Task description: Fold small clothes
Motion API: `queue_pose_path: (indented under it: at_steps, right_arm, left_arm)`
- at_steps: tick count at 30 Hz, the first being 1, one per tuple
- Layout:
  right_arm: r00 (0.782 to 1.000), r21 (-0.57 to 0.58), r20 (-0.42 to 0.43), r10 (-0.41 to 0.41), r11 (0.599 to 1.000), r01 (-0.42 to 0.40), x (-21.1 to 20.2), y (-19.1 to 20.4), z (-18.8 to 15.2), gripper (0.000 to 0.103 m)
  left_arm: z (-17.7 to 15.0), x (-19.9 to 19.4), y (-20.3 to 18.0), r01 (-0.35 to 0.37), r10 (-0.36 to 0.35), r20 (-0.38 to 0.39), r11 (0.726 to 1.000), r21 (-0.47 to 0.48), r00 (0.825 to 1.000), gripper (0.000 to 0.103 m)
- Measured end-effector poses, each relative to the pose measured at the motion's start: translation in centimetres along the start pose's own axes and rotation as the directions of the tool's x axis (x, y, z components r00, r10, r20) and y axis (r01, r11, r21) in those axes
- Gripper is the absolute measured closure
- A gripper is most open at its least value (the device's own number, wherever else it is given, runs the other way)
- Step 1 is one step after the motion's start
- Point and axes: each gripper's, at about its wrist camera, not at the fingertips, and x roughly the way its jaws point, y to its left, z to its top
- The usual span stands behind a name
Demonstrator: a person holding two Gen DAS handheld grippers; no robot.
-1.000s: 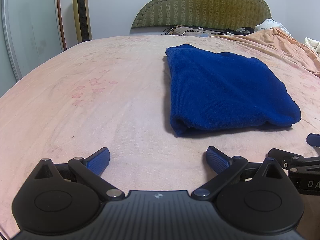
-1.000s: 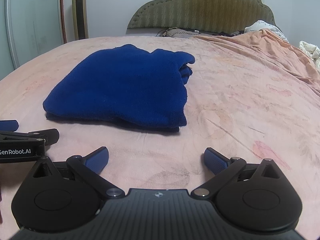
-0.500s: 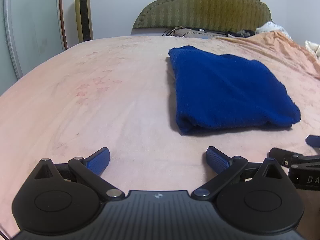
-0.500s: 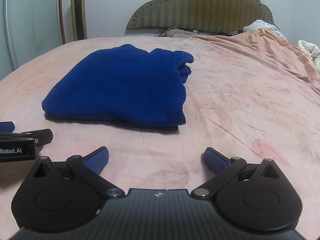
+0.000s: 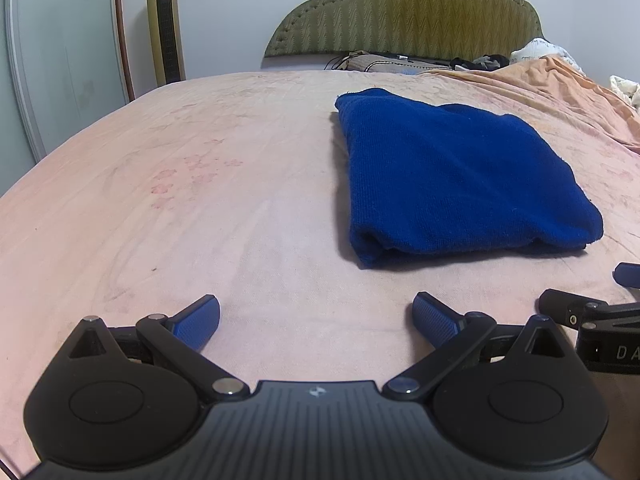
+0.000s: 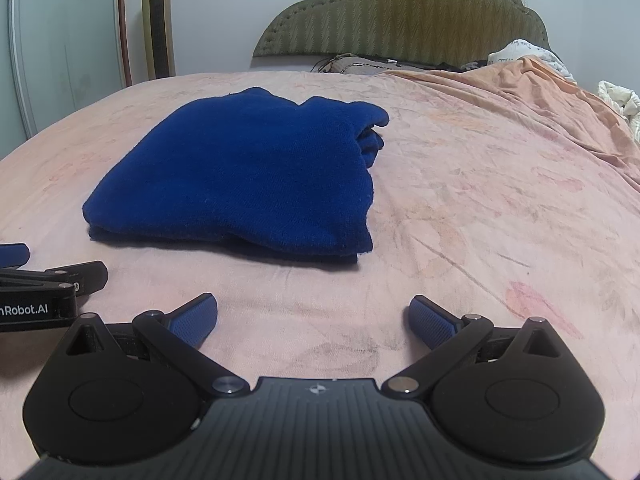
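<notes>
A dark blue knitted garment (image 5: 452,172) lies folded into a thick rectangle on the pink bedsheet (image 5: 200,208); it also shows in the right wrist view (image 6: 248,172). My left gripper (image 5: 316,322) is open and empty, low over the sheet, short of the garment's near left corner. My right gripper (image 6: 313,320) is open and empty, just short of the garment's near right corner. Each gripper shows at the edge of the other's view: the right one (image 5: 600,320) and the left one (image 6: 44,284).
A padded olive headboard (image 5: 404,8) stands at the far end with cables and clothes below it. A rumpled orange blanket (image 6: 532,96) lies along the right side. A gold tower fan (image 5: 164,20) and a glass wardrobe door (image 5: 60,60) stand at the left.
Both grippers have drawn back a little from the folded garment and stay open. The garment has not moved.
</notes>
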Motion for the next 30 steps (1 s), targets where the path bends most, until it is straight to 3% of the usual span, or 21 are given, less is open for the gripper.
queue_pose_path:
  at_steps: [30]
  right_arm:
    - [1.000,-0.001,0.000,0.008,1.000,-0.008,0.21,-0.10,0.18,0.000]
  left_arm:
    - [0.01,0.05,0.04,0.000,0.000,0.000,1.000,0.000,1.000,0.000]
